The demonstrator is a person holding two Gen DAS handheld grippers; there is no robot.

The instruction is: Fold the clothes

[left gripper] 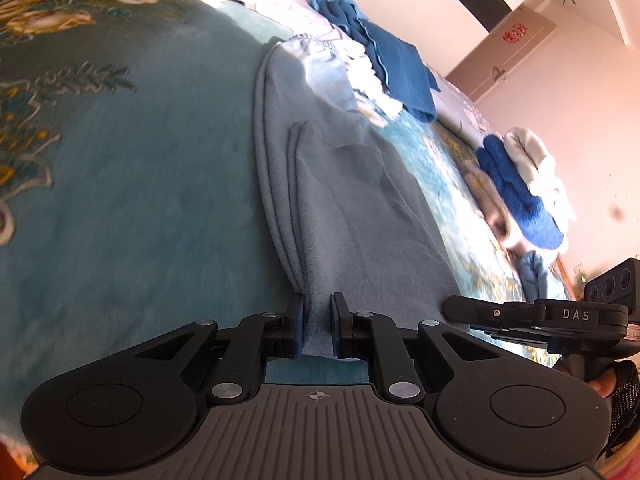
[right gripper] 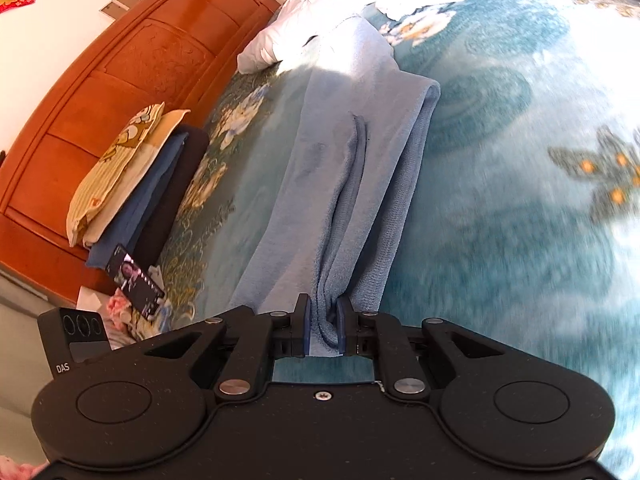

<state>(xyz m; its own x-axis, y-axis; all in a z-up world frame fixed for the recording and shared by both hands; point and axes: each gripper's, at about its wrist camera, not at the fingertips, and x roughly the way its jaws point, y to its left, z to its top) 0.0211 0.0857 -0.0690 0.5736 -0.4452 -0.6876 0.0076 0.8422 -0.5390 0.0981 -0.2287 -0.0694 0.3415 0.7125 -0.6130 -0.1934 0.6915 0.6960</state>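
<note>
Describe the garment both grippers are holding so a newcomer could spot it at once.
On the teal floral bedspread, a long pale grey-blue fleece garment stretches up the bed's middle, its near end pinched by the left gripper and right gripper. Unlike the folded dark-blue stack nearby, it is lighter and lies stretched out.

place: home bedroom
bed: teal floral blanket (right gripper: pixel 500 200), carved wooden headboard (right gripper: pixel 132 80)
bedding: white pillow (right gripper: pixel 272 44)
laundry: folded stack (right gripper: pixel 132 184) by the headboard
door: closed (left gripper: pixel 508 56)

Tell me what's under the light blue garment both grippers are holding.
Under the light blue garment lies the teal floral blanket, showing on both sides. Whatever sits directly beneath the cloth is covered.
</note>
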